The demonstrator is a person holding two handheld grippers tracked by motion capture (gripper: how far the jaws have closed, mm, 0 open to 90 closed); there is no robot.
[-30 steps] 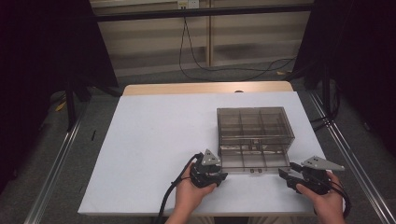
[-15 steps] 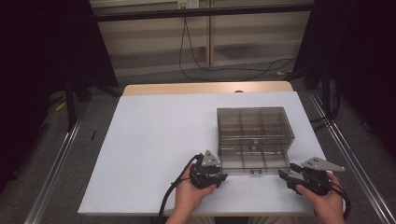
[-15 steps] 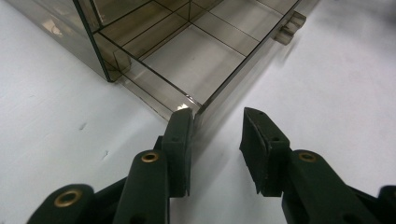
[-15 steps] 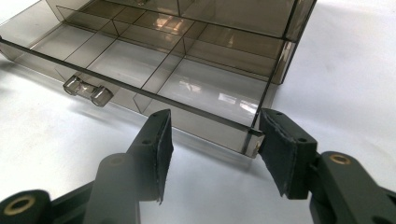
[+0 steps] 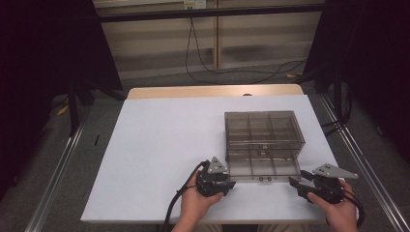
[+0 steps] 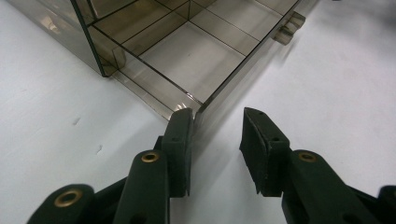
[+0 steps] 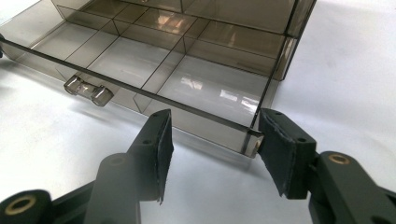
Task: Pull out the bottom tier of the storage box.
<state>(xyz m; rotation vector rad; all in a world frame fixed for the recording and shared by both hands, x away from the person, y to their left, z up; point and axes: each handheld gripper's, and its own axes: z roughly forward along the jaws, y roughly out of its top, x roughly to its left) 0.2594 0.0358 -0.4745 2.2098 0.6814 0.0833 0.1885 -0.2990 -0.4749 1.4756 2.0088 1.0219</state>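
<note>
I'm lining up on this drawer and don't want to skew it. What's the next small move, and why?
Probably ease both grippers forward together, pushing the drawer squarely in. It stands pulled out of the smoky box, and the left gripper and right gripper each sit open at a front corner, a pad touching or nearly touching.

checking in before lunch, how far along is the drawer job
Done: the drawer stands pulled out of the smoky box, its compartments bare. In hand: the left gripper has a pad at the drawer's front left corner, the right gripper a pad at the front right corner, both with jaws apart and nothing clamped. Left, probably: pushing it shut or filling it; which, I can't tell.
</note>
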